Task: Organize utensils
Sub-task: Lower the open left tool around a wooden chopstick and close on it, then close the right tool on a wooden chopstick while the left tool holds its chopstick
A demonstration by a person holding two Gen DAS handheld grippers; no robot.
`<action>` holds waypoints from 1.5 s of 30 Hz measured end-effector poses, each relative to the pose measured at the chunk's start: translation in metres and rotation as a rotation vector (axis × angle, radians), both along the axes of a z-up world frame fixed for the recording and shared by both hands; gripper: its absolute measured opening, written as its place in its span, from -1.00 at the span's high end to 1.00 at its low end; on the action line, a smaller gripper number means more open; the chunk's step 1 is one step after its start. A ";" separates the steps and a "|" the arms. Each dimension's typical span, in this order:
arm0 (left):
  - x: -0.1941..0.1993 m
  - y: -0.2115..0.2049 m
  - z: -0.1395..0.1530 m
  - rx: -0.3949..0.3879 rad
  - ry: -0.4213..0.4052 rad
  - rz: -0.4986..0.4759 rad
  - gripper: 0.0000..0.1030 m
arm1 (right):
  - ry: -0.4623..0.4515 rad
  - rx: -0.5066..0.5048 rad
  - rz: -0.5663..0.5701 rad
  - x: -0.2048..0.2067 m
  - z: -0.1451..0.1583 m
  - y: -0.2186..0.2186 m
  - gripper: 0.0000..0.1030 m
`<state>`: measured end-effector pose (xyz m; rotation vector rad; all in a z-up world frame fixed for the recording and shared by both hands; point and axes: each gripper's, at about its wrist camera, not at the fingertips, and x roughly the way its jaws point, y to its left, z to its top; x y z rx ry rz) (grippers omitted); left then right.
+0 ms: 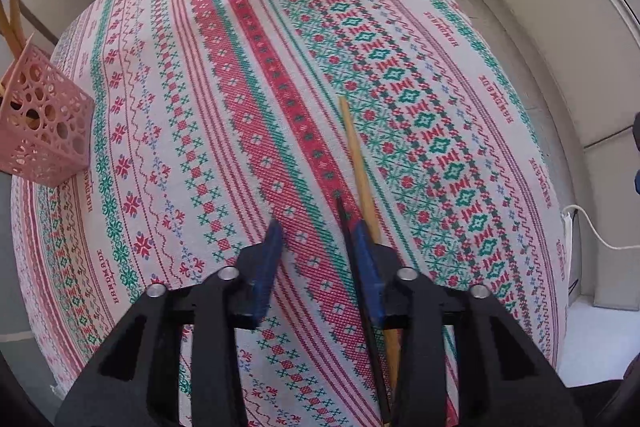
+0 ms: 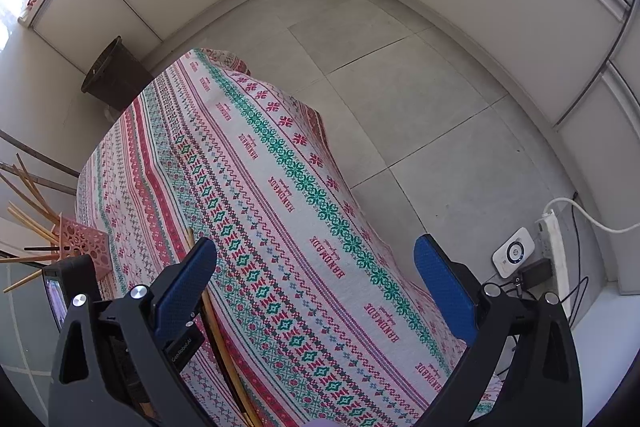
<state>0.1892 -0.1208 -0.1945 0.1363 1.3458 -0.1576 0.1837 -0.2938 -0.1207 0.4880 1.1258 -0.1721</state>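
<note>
Black jaws, blue pads [image 2: 442,291], silver screws [image 1: 229,272].

Chopstick [image 1: 362,183] lower end hidden beneath left gripper [image 1: 318,231] finger; pink holder [image 1: 44,131] cut by frame edge.

My left claw [image 1: 316,239] low over patterned tablecloth [image 1: 224,99], jaws apart. Wooden chopstick [image 1: 356,163] and dark chopstick [image 1: 345,223] lie on cloth against my right finger's [image 1: 366,267] outer side. Pink holder [image 1: 40,131] with sticks far left of chopsticks.

Home: tablecloth [image 1: 248,131], tiled floor [image 2: 420,99]
</note>
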 end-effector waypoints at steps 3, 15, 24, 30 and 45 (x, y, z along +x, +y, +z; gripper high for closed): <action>-0.004 -0.002 -0.001 -0.043 0.020 0.003 0.87 | -0.007 0.004 0.003 0.001 0.001 0.001 -0.87; -0.025 0.082 0.003 -0.151 -0.004 0.063 0.93 | 0.007 -0.026 0.142 0.048 -0.016 0.066 -0.87; -0.067 0.137 0.045 -0.116 -0.108 0.087 0.92 | 0.100 -0.195 0.326 0.083 -0.064 0.160 -0.15; -0.071 0.159 0.076 -0.117 -0.177 0.102 0.91 | 0.079 -0.170 0.344 0.078 -0.071 0.176 0.86; -0.092 0.196 0.127 -0.159 -0.305 0.144 0.91 | -0.140 -0.050 0.343 0.031 0.001 0.179 0.90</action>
